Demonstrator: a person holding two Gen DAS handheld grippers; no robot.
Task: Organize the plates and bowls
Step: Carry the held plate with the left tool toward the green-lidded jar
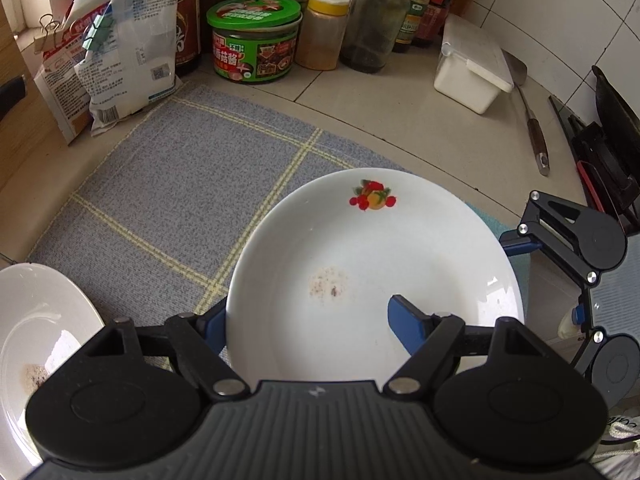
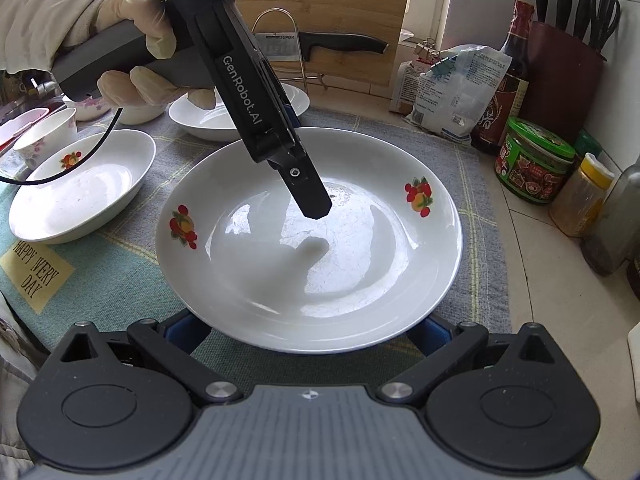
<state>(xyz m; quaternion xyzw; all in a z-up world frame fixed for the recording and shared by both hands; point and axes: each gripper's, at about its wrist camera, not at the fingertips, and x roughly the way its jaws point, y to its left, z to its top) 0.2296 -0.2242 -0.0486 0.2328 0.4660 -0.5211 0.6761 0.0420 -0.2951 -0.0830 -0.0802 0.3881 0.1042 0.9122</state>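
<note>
A white plate with fruit prints (image 1: 400,256) lies on the grey checked mat (image 1: 180,184); it also shows in the right wrist view (image 2: 360,264). My left gripper (image 1: 312,320) is open around its near rim, one finger (image 1: 406,324) above the plate's inside, the other under the rim. From the right wrist view the left gripper (image 2: 308,196) reaches over the plate from the far side. My right gripper (image 2: 308,332) is open, its fingers hidden under the plate's near rim. A second fruit plate (image 2: 80,188), a plain plate (image 2: 208,116) and small bowls (image 2: 48,136) lie at the left.
Jars (image 1: 256,36), bottles (image 1: 372,20), paper bags (image 1: 128,48) and a white box (image 1: 472,64) line the back wall. A spatula (image 1: 532,120) lies at the right. A knife block (image 2: 568,52), a cleaver (image 2: 320,44) and a cutting board (image 2: 344,8) stand behind.
</note>
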